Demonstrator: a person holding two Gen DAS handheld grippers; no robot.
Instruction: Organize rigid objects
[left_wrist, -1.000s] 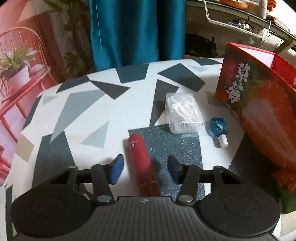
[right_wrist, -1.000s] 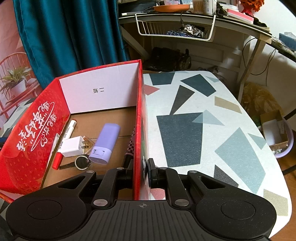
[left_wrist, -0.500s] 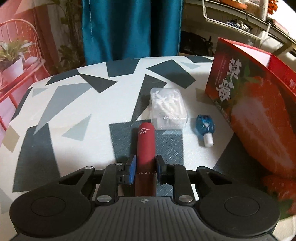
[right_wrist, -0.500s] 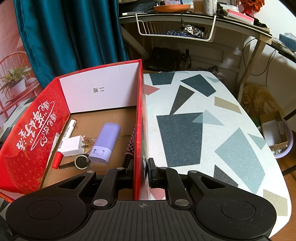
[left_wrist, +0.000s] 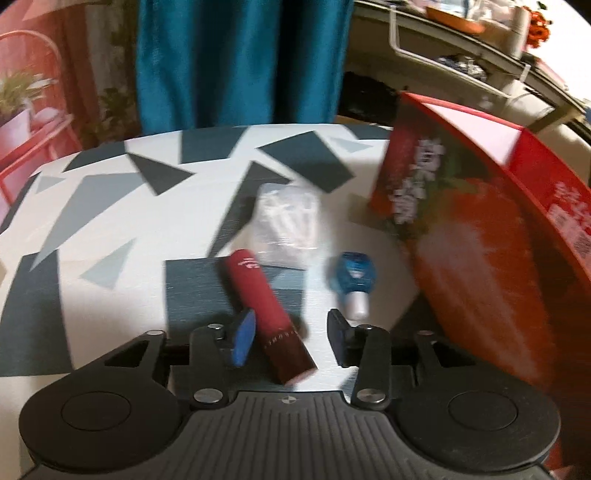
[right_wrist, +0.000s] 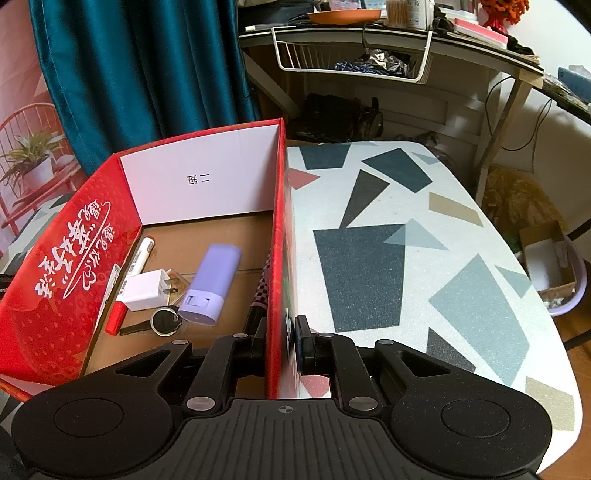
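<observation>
Red cardboard box (right_wrist: 55, 295) w/ strawberry print sits on my terrazzo-pattern table (right_wrist: 388, 206). My right gripper (right_wrist: 282, 338) is clamped shut on the box's right wall, one finger inside, one outside. Inside the box, on its brown floor: a lilac flip-cap case (right_wrist: 210, 282), a white plug adapter (right_wrist: 142, 290), a red-capped marker (right_wrist: 131, 280) along the left wall, a black key w/ ring (right_wrist: 160, 323), and a dark checkered pen (right_wrist: 260, 291) leaning against the right wall.

Left wrist view is motion-blurred. My left gripper (left_wrist: 291, 338) has jaws parted; they've just been opening. A dark red tube (left_wrist: 266, 314) lies on the table betw. them, angled, its near end just beside the left blue pad (left_wrist: 242, 341); whether they touch I can't tell. The right pad stands clear of it, so nothing's gripped. Just past the tube's far end is a clear plastic box of cotton swabs (left_wrist: 286, 225). Beside that, to the right, lies a small blue bottle w/ white cap (left_wrist: 354, 282), cap pointing toward me. The red box stands farther right, apart from these three. Teal curtain (left_wrist: 240, 62) hangs behind the table.
</observation>
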